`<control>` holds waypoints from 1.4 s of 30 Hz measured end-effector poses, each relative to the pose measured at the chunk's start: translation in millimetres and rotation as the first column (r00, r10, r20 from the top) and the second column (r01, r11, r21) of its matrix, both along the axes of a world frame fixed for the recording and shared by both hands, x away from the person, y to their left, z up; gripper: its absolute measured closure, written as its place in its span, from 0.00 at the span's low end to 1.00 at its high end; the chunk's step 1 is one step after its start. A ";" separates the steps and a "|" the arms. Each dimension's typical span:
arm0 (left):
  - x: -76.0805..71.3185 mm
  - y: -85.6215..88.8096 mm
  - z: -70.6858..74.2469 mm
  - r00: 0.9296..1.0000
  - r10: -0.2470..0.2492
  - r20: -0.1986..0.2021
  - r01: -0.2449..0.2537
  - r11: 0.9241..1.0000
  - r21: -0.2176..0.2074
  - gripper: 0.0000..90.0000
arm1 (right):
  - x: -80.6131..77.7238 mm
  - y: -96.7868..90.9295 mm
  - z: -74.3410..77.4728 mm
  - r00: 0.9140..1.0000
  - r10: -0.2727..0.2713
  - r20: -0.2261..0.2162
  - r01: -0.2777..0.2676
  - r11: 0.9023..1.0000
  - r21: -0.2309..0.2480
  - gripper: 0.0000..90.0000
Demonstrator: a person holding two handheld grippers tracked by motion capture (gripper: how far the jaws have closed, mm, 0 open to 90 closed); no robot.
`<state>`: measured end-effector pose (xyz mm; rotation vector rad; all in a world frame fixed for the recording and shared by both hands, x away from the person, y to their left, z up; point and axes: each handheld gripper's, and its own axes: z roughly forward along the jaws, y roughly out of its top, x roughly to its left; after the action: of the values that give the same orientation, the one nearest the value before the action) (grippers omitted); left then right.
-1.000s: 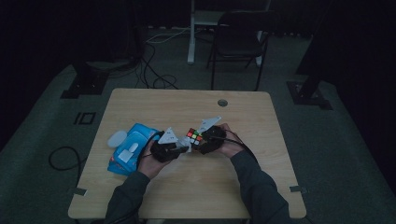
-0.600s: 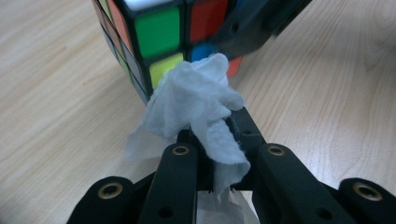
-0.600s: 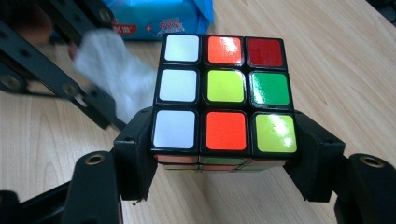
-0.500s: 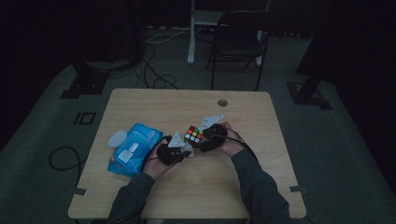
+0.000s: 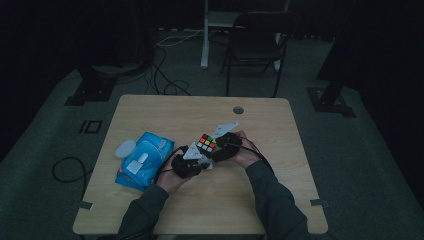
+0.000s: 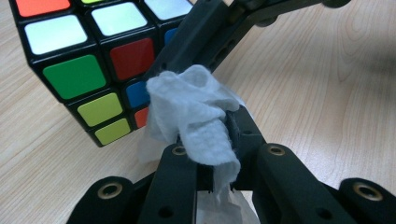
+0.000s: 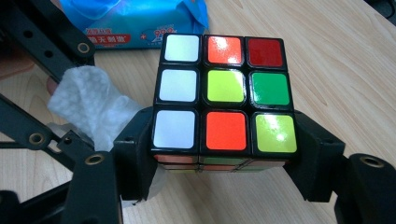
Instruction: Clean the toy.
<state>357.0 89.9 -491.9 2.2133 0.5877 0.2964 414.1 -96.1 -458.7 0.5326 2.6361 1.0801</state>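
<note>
1. Cube front and centre: the scrambled puzzle cube [image 7: 224, 98] sits clamped between the right gripper [image 7: 224, 163] jaws, pads pressing on its two opposite sides, white, orange, red, green and yellow stickers facing the camera.
2. In the high view the cube [image 5: 206, 142] is held near the middle of the wooden table [image 5: 260, 200], between the two hands.
3. Now the left gripper [image 6: 212, 154]: jaws closed tight on a crumpled white wet wipe [image 6: 196, 112], a wad bunched above the pads and a tail hanging below.
4. That wipe [image 7: 88, 102] is right up beside the cube's white-sticker side, looking just about in contact; from the left gripper view it lies against the cube's lower corner [image 6: 88, 70].
5. Left gripper [image 5: 192, 159] sits just beside the right gripper [image 5: 226, 145], both low over the tabletop.
6. Further out, a blue pack of wet wipes [image 5: 142, 165] lies flat toward the table's left, with a small white round lid [image 5: 125, 148] just beside it.
7. A round cable hole [image 5: 238, 109] marks the far edge.
</note>
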 end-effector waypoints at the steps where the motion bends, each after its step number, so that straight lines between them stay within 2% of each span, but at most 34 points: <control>1: 1.2 2.1 0.1 1.000 0.005 0.001 -0.005 1.000 0.003 0.93 | -0.1 -0.7 0.2 1.000 0.000 -0.001 0.000 1.000 0.001 0.38; 10: 10.4 35.1 10.8 0.996 0.091 0.005 -0.090 0.995 -0.041 0.93 | -4.2 -11.5 -0.5 1.000 0.013 0.012 -0.013 0.999 -0.032 0.38; 16: 16.6 45.4 22.2 0.995 0.101 0.009 -0.100 0.992 -0.080 0.93 | -13.0 -10.3 -2.3 0.997 0.072 0.015 -0.072 0.997 -0.040 0.38; 24: 26.0 50.2 27.1 0.997 0.071 -0.020 -0.073 0.990 -0.121 0.93 | -27.6 -4.3 -2.5 0.986 0.161 0.037 -0.159 0.986 -0.050 0.38; 27: 28.1 50.7 27.9 0.997 0.069 -0.030 -0.073 0.987 -0.145 0.93 | -30.7 -2.0 -3.9 0.982 0.186 0.038 -0.184 0.981 -0.057 0.38; 35: 33.7 47.8 32.5 0.998 0.039 -0.044 -0.046 0.987 -0.154 0.93 | -37.4 2.8 -10.6 0.970 0.237 0.045 -0.234 0.970 -0.058 0.38; 39: 37.5 44.4 33.6 0.998 0.017 -0.061 -0.026 0.988 -0.153 0.93 | -39.6 6.8 -12.4 0.967 0.251 0.046 -0.247 0.966 -0.074 0.38; 42: 40.7 45.1 34.2 0.997 -0.010 -0.082 -0.004 0.986 -0.169 0.93 | -40.6 7.1 -13.8 0.964 0.260 0.045 -0.256 0.963 -0.083 0.38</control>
<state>397.7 135.0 -457.7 2.0700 0.6312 0.1478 373.5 -89.0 -472.5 0.1419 2.7388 1.0403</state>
